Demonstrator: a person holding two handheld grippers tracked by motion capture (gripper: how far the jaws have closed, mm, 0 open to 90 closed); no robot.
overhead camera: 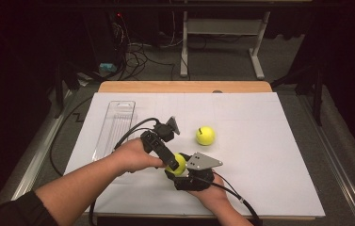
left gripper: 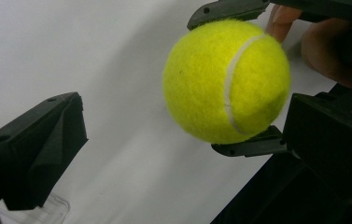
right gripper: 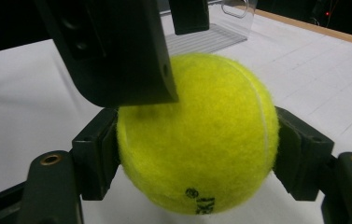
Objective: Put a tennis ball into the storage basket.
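My right claw (right gripper: 197,154) is clamped on a tennis ball (right gripper: 197,135), one jaw pressed to each side of it, with the ball lifted just clear of the white desk sheet (overhead camera: 260,165). My left claw (overhead camera: 163,141) stands with its jaws apart; in the right gripper view one of its jaws bears on the top of the held ball, the other is off it. This grasp sits near the front edge of the desk, left of centre. A second tennis ball (overhead camera: 205,135) lies on the sheet just beyond the claws, apart from both. A clear plastic tray (overhead camera: 115,127) lies along the left edge of the sheet. The right half of the sheet is open room.
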